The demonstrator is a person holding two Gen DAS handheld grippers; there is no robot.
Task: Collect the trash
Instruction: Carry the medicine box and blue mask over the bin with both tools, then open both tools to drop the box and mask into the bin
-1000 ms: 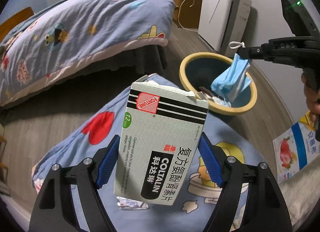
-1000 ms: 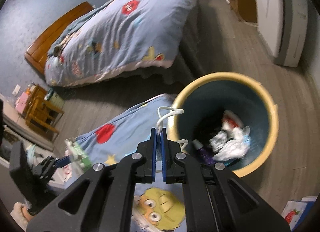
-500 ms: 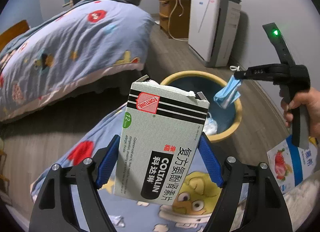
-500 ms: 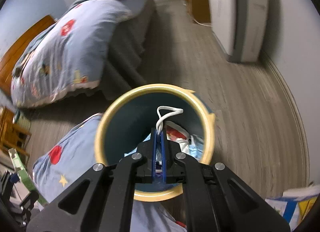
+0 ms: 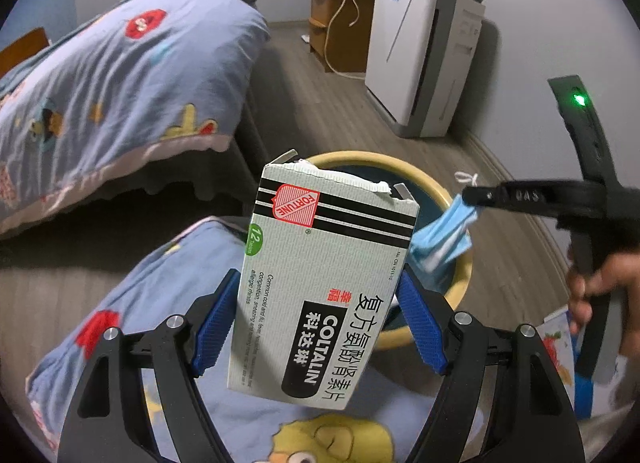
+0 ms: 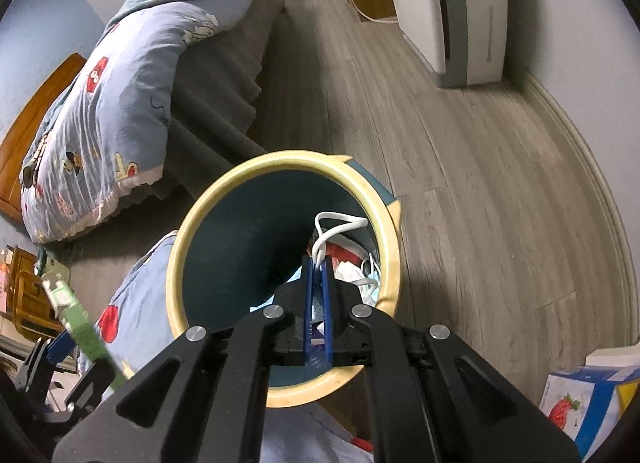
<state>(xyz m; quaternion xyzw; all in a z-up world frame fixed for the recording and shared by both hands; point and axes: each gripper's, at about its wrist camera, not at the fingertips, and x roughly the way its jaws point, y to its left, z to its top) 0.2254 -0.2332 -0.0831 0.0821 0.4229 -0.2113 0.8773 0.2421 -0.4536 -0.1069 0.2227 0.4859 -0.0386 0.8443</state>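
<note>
My left gripper (image 5: 320, 315) is shut on an upright grey-green Coltalin medicine box (image 5: 320, 283) with a torn top, held in front of the bin. My right gripper (image 6: 317, 275) is shut on a blue face mask (image 5: 442, 241); its white ear loop (image 6: 334, 227) sticks out past the tips. The mask hangs over the open mouth of the round bin with a yellow rim (image 6: 224, 199) and dark blue inside. The bin (image 5: 440, 187) holds crumpled paper and other trash (image 6: 352, 267). The left gripper and box also show in the right wrist view (image 6: 74, 315).
A blue cartoon quilt (image 5: 168, 303) lies on the floor beside the bin. A bed (image 5: 120, 63) stands to the left. A white air purifier (image 5: 424, 55) and a wooden cabinet (image 5: 340, 27) stand against the far wall. A strawberry-printed carton (image 6: 576, 407) lies at the right.
My right gripper has carried the mask from beside the bin to over its opening. My left gripper has kept its hold on the box and the view has shifted nearer the bin.
</note>
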